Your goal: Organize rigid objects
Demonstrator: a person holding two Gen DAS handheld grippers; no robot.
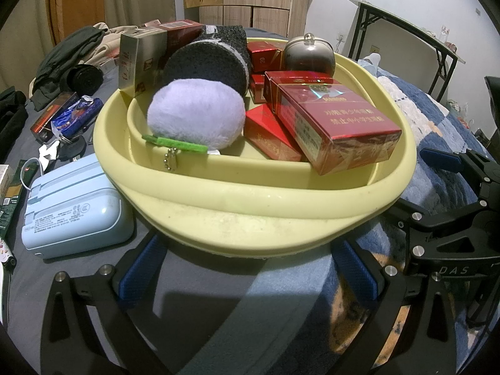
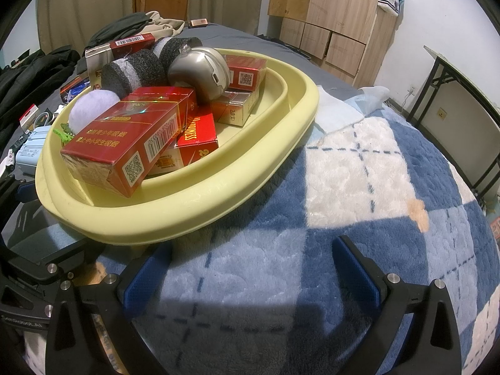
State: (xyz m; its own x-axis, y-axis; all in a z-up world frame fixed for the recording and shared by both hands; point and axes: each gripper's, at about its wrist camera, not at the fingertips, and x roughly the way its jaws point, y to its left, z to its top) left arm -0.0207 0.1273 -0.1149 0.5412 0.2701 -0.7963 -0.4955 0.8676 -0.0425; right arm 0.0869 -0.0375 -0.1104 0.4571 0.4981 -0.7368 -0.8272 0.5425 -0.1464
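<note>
Oval yellow plastic basin (image 1: 250,200) on plush checked blanket (image 2: 343,187), holding glossy red boxes (image 1: 331,122), fuzzy lilac pompom (image 1: 195,115), rounded metal tin (image 1: 309,54). Left gripper (image 1: 247,268) and right gripper (image 2: 250,268) spread, empty, just beside basin.

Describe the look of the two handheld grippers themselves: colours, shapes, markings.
Both the left gripper and the right gripper have matte black angular frames with triangular cut-outs and silver round screw heads. Their fingers carry flat blue rectangular pads. White "DAS" lettering shows on the right gripper's body in the left wrist view. No cables or sleeves are visible.
</note>
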